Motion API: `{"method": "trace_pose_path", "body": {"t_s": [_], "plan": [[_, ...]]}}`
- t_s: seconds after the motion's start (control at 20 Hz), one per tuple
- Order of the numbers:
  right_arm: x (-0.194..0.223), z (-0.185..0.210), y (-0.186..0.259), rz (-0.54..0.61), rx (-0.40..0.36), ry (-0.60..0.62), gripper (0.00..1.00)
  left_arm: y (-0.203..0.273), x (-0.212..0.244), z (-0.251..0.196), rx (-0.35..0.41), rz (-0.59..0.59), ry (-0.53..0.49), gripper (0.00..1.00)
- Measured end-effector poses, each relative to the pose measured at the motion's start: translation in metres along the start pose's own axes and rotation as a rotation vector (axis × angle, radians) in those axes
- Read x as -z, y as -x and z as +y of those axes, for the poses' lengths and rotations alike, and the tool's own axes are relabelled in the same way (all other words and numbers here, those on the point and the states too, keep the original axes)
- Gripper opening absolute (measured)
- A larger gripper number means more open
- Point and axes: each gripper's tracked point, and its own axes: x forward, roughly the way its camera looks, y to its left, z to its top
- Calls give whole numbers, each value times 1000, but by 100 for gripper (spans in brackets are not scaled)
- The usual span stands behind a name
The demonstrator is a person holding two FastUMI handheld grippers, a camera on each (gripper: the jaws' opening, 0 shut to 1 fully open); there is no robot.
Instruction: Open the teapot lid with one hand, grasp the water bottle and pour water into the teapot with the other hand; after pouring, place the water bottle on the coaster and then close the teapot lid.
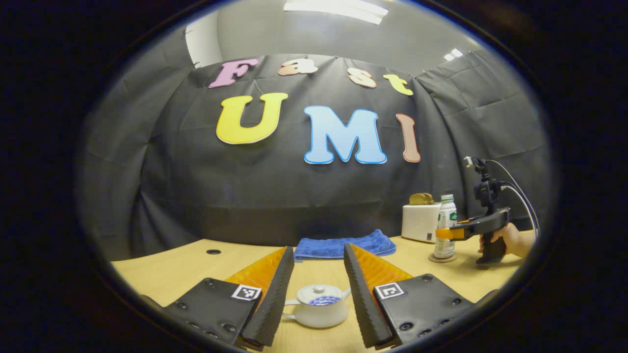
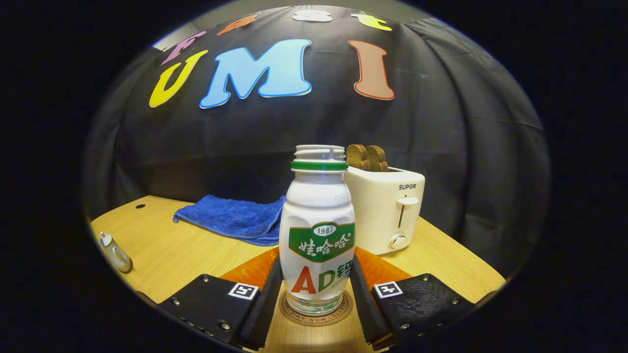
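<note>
- Pale wooden surface point(image 2: 186, 255) carries everything, with black cloth hung behind.
- Right gripper point(image 2: 316, 294): its fingers flank the water bottle point(image 2: 319, 230), touching or nearly touching its sides; whether they press cannot be told. The uncapped bottle stands upright on the coaster point(image 2: 316, 314).
- Left gripper point(image 1: 319, 289): fingers spread wide, with the teapot point(image 1: 319, 309) between and beyond them, its lid point(image 1: 319, 292) seated.
- Farther out lie a blue towel point(image 2: 230, 218) and a toaster point(image 2: 387, 211).
- Judgement: the scene fits either reaching for lid and bottle, or bottle set back and lid replaced.
</note>
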Motion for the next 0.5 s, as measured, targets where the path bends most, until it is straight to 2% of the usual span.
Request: {"method": "trace_pose_path", "body": {"t_s": [0.15,0.3,0.4,0.45,0.5], "plan": [[3,-1,1,14,12,5,75,1,-3,-4,8,-8,-8,75],[-6,-4,6,-12,25,12,94,2,-4,-6,15,-17,-16,75],[-13,-6,12,-34,35,14,95,2,-6,-9,21,-23,-22,75],[-17,-6,17,-46,36,13,95,2,-7,-9,23,-27,-26,70],[-21,-5,22,-58,38,13,95,3,-8,-10,24,-33,-32,75]]}}
